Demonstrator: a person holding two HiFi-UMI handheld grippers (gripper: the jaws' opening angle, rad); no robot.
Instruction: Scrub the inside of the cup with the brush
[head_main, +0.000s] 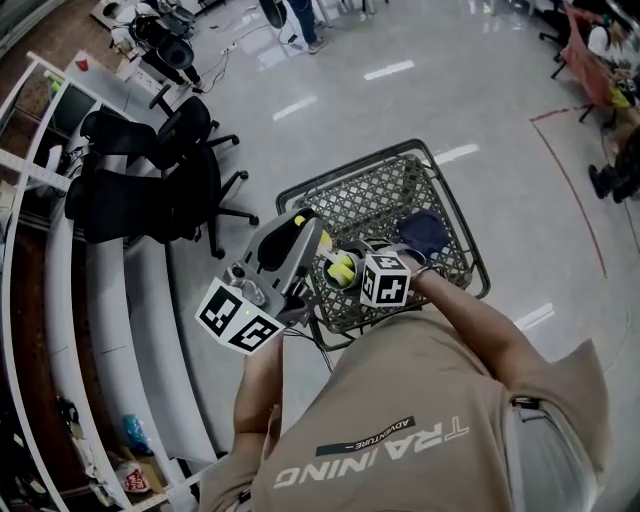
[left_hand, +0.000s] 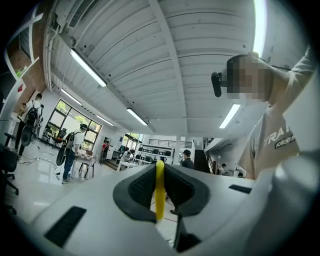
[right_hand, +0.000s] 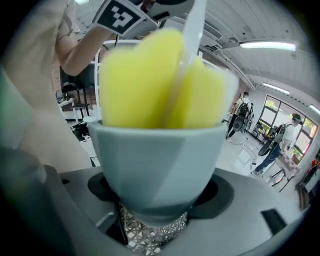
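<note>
A pale grey-green cup (right_hand: 159, 160) sits between the jaws of my right gripper (right_hand: 160, 197), which is shut on it. A yellow sponge brush head (right_hand: 150, 85) fills the cup's mouth, and its pale handle (right_hand: 189, 40) rises out of it. My left gripper (left_hand: 159, 189) is shut on the thin yellow end of the brush handle (left_hand: 159, 192) and points up at the ceiling. In the head view the cup (head_main: 340, 270) with the yellow sponge is held over a wire basket, between my left gripper (head_main: 303, 235) and my right gripper (head_main: 356, 270).
Below the grippers stands a black wire mesh basket (head_main: 392, 190) with a dark blue cloth (head_main: 424, 232) in it. Black office chairs (head_main: 150, 190) and white curved shelving (head_main: 60, 290) are at the left. People stand far off on the shiny floor (left_hand: 69, 150).
</note>
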